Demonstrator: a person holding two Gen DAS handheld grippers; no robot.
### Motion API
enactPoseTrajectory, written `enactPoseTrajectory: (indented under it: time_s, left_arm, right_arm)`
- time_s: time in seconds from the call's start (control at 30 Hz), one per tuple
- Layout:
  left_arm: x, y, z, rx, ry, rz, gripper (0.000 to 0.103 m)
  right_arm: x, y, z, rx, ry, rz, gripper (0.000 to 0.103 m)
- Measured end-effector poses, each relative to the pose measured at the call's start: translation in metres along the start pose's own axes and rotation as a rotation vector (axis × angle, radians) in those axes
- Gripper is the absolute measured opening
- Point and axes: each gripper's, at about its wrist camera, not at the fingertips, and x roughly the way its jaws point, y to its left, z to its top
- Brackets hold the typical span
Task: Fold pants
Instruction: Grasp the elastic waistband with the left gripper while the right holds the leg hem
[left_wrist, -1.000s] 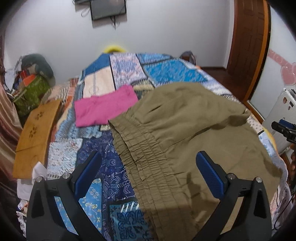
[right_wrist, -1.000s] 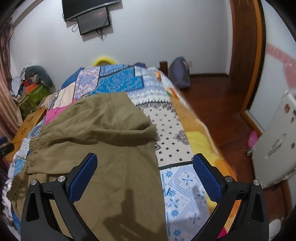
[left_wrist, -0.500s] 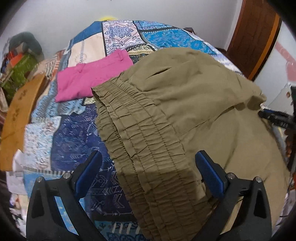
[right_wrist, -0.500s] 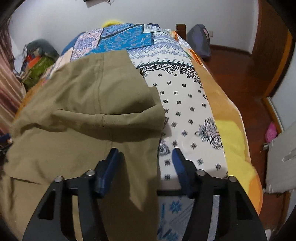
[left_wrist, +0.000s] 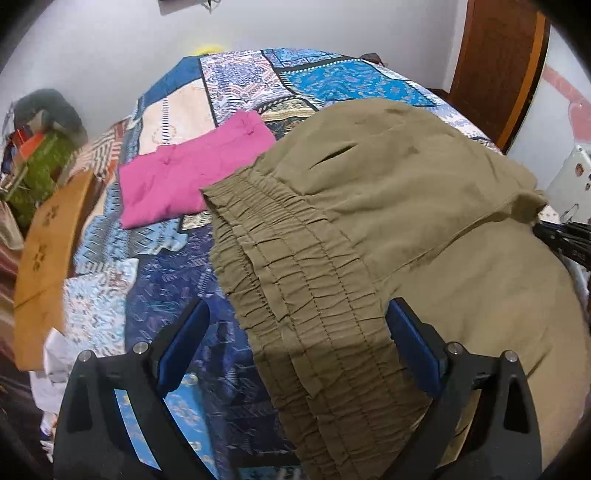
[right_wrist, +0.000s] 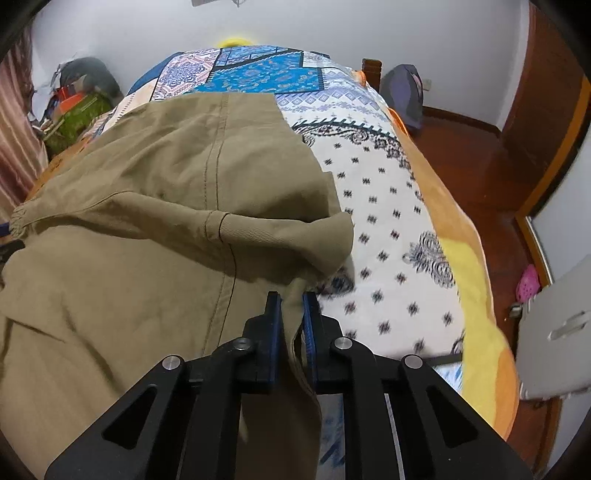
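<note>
Olive-green pants (left_wrist: 388, 206) lie spread on the patterned bed, their gathered elastic waistband (left_wrist: 303, 295) toward me in the left wrist view. My left gripper (left_wrist: 297, 332) is open, its blue pads on either side of the waistband, above it. In the right wrist view the pants (right_wrist: 147, 221) show a folded-over leg with a seam. My right gripper (right_wrist: 292, 306) is shut on the pants' right edge near that fold. The right gripper also shows at the right edge of the left wrist view (left_wrist: 565, 240).
A folded pink garment (left_wrist: 192, 181) lies on the bedspread (left_wrist: 332, 81) beyond the waistband. A wooden board (left_wrist: 44, 254) and clutter stand left of the bed. A backpack (right_wrist: 402, 92), wooden floor (right_wrist: 480, 166) and door are to the right.
My right gripper moved down to the pants' right edge and closed on the cloth. My left gripper moved closer over the waistband and stayed open.
</note>
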Motion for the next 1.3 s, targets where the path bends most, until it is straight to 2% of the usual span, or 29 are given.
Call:
enactPoseTrajectory:
  time_s: [0.1,0.2,0.23,0.33,0.43,0.5,0.57,0.63,0.67,0.77,0.87,0.97,1.0,1.07,1.13,1.2,1.23,1.3]
  left_arm:
    - [0.005,0.011,0.005,-0.035,0.030,0.009,0.098]
    - [0.009,0.017,0.008,-0.048,0.058,-0.026,0.097]
    - [0.007,0.016,0.009,-0.040,0.063,-0.034,0.094]
    - [-0.006,0.014,0.010,-0.029,0.050,-0.032,0.091]
    - [-0.022,0.021,0.013,-0.083,0.033,-0.102,0.091]
    - [-0.031,0.026,0.019,-0.107,0.013,-0.118,0.091]
    - [-0.035,0.029,0.026,-0.110,-0.008,-0.101,0.091]
    - [-0.032,0.030,0.033,-0.110,-0.014,-0.081,0.091]
    - [-0.029,0.031,0.037,-0.114,-0.011,-0.075,0.091]
    - [-0.015,0.029,0.044,-0.123,0.010,-0.078,0.091]
    - [0.002,0.026,0.047,-0.107,0.045,-0.066,0.091]
    - [0.014,0.027,0.044,-0.127,0.081,-0.079,0.091]
    - [0.016,0.028,0.043,-0.135,0.081,-0.092,0.091]
    - [0.020,0.029,0.040,-0.143,0.082,-0.098,0.091]
    - [0.025,0.030,0.038,-0.142,0.087,-0.101,0.091]
    - [0.027,0.028,0.038,-0.142,0.085,-0.088,0.091]
    - [0.028,0.028,0.039,-0.147,0.080,-0.089,0.088]
    - [0.027,0.026,0.040,-0.148,0.071,-0.094,0.081]
  right_arm:
    - [-0.003,0.011,-0.003,-0.027,0.009,-0.004,0.010]
    - [-0.004,0.019,-0.003,-0.050,0.019,-0.025,0.010]
    - [-0.004,0.020,-0.001,-0.055,0.018,-0.033,0.012]
    - [-0.009,0.016,0.004,-0.037,0.020,-0.022,0.014]
    - [-0.022,0.016,0.006,-0.039,0.004,-0.027,0.015]
    - [-0.033,0.016,0.011,-0.045,-0.024,-0.022,0.017]
    - [-0.044,0.016,0.019,-0.051,-0.072,-0.025,0.027]
    - [-0.051,0.016,0.030,-0.060,-0.127,-0.050,0.053]
    - [-0.051,0.017,0.035,-0.065,-0.149,-0.065,0.055]
    - [-0.040,0.015,0.051,-0.065,-0.162,-0.073,0.055]
    - [-0.016,0.008,0.062,-0.024,-0.153,-0.030,0.055]
    - [0.017,0.003,0.067,0.012,-0.084,-0.015,0.055]
    - [0.030,0.001,0.068,0.028,-0.058,0.017,0.055]
    - [0.043,-0.001,0.066,0.057,-0.044,0.065,0.051]
    - [0.048,-0.001,0.066,0.071,-0.043,0.106,0.039]
    - [0.049,0.002,0.068,0.052,-0.061,0.095,0.036]
    - [0.051,0.004,0.068,0.029,-0.062,0.084,0.031]
    - [0.053,0.008,0.066,-0.009,-0.063,0.056,0.028]
